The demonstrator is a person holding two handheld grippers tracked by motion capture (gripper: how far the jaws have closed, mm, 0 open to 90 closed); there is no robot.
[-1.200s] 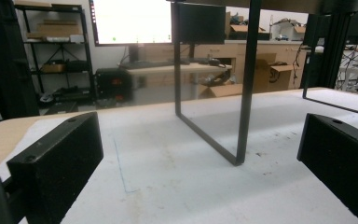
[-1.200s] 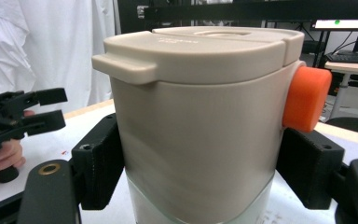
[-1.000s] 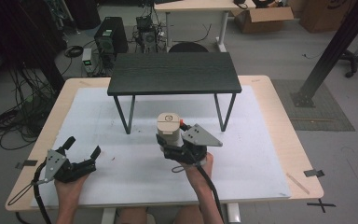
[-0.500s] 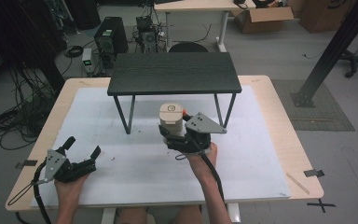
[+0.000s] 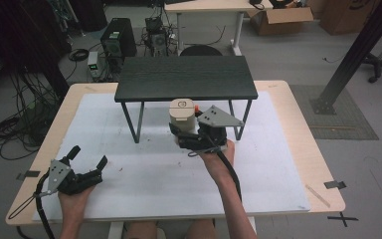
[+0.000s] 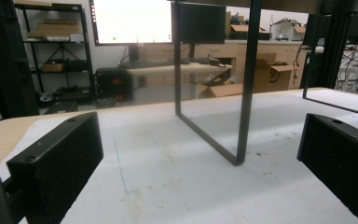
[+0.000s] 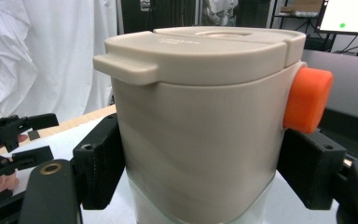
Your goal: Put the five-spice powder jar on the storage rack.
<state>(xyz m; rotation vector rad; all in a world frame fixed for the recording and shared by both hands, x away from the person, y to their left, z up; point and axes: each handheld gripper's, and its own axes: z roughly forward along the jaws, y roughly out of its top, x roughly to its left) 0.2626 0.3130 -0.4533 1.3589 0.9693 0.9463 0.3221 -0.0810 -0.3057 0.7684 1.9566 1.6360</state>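
A beige lidded container [image 5: 182,115] with an orange knob [image 7: 307,100] on its side hangs above the white mat, just in front of the low black table [image 5: 186,77]. My right gripper [image 5: 188,133] is shut on its body, one black pad pressed against each side [image 7: 200,172]. My left gripper [image 5: 88,155] rests near the mat's front left corner, open, with nothing between its fingers [image 6: 200,158]. The left gripper view looks past one black table leg [image 6: 243,93].
The white mat [image 5: 149,174] covers most of the wooden tabletop [image 5: 298,114]. The black table stands on thin legs at the back middle. Beyond the table are computer gear, cables and cardboard boxes on the floor.
My right gripper has lifted the beige container and carried it a little toward the black table. The left gripper has stayed where it was.
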